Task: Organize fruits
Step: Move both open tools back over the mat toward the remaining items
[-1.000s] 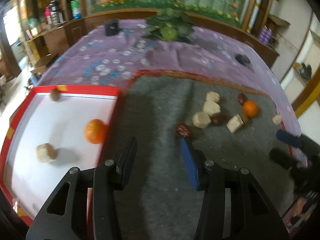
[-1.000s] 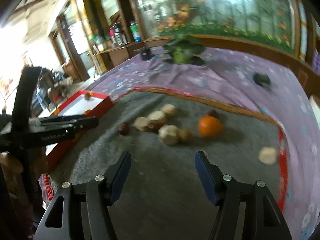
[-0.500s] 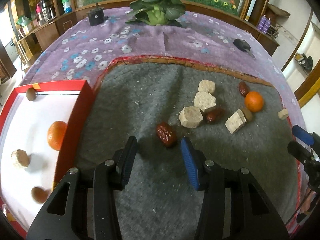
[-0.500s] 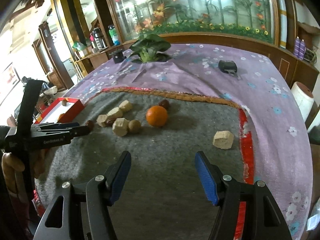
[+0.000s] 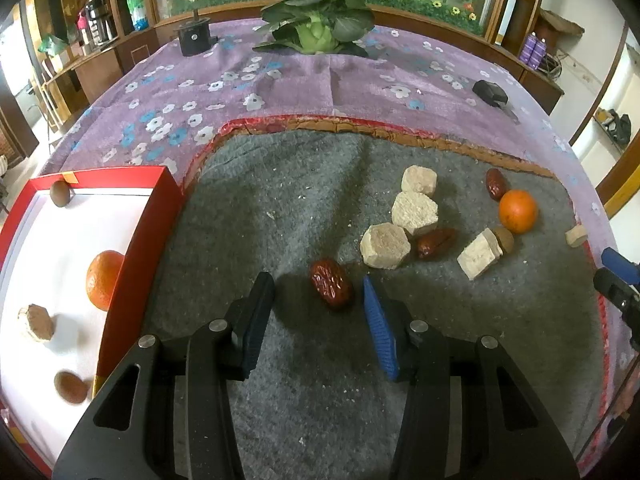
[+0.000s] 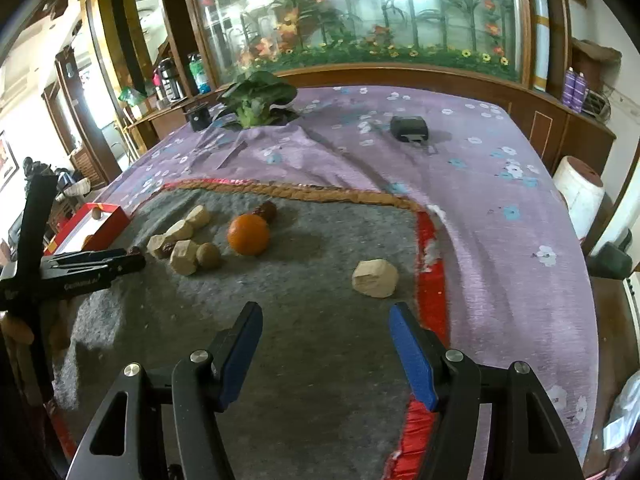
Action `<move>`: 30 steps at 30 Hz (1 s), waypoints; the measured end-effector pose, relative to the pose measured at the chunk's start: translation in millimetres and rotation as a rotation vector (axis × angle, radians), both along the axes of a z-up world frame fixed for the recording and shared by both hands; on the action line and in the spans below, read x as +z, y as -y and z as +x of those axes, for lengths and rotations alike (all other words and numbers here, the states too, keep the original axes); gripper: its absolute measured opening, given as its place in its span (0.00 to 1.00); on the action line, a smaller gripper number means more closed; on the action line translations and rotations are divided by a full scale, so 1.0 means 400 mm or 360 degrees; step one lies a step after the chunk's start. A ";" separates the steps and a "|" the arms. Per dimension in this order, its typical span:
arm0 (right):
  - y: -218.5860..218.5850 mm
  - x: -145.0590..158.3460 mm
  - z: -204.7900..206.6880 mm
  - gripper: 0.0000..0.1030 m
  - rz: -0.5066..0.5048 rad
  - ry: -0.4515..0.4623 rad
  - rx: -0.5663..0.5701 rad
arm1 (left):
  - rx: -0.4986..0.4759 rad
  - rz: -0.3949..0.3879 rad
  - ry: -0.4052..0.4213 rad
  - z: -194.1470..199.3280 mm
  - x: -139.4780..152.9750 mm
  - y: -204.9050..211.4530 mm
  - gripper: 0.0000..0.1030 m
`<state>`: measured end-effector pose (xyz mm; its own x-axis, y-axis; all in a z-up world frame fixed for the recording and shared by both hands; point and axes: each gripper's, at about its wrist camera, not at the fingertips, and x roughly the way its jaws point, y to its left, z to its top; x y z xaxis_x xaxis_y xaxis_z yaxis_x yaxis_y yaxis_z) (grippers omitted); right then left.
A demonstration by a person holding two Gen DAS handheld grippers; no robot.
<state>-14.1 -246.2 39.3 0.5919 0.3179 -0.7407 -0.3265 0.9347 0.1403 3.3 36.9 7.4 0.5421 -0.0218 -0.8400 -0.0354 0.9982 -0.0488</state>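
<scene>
My left gripper [image 5: 318, 300] is open, its fingers on either side of a red date [image 5: 331, 284] lying on the grey mat [image 5: 260, 220]. Beyond lie several beige blocks [image 5: 386, 246], another date [image 5: 436, 242], a brown nut [image 5: 505, 239], a far date [image 5: 495, 184] and an orange [image 5: 517, 211]. The red tray [image 5: 132, 264] at left holds an orange [image 5: 103, 280], a block [image 5: 37, 322] and brown nuts [image 5: 70, 387]. My right gripper [image 6: 326, 330] is open and empty, just short of a lone beige block [image 6: 375, 278]; the orange [image 6: 248, 234] lies left of it.
A leafy green vegetable [image 5: 318, 26], a black box [image 5: 194, 36] and a small black device [image 5: 490, 92] sit on the purple flowered cloth [image 5: 280, 80] beyond the mat. Wooden cabinets ring the table. A white roll [image 6: 578, 196] stands off the right edge.
My left gripper has swung right from the tray and closed in on the red date, which now lies between its fingers. My right gripper has swung right and nearer the lone block.
</scene>
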 end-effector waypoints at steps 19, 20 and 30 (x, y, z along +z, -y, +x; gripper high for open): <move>0.032 -0.009 0.084 0.62 -0.0005 0.0024 -0.0095 | 0.0023 0.0067 0.0025 -0.002 -0.006 0.017 0.46; 0.033 -0.008 0.090 0.62 0.0017 0.0031 -0.0085 | 0.0024 0.0071 0.0026 -0.003 -0.007 0.020 0.46; -0.013 -0.005 0.048 0.63 0.0096 -0.0009 0.0259 | 0.0025 0.0072 0.0028 -0.004 -0.007 0.018 0.46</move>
<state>5.0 -240.9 37.3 0.5251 0.4533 -0.7203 -0.4718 0.8594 0.1969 1.7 29.5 4.6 0.5569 0.0244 -0.8302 -0.0504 0.9987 -0.0044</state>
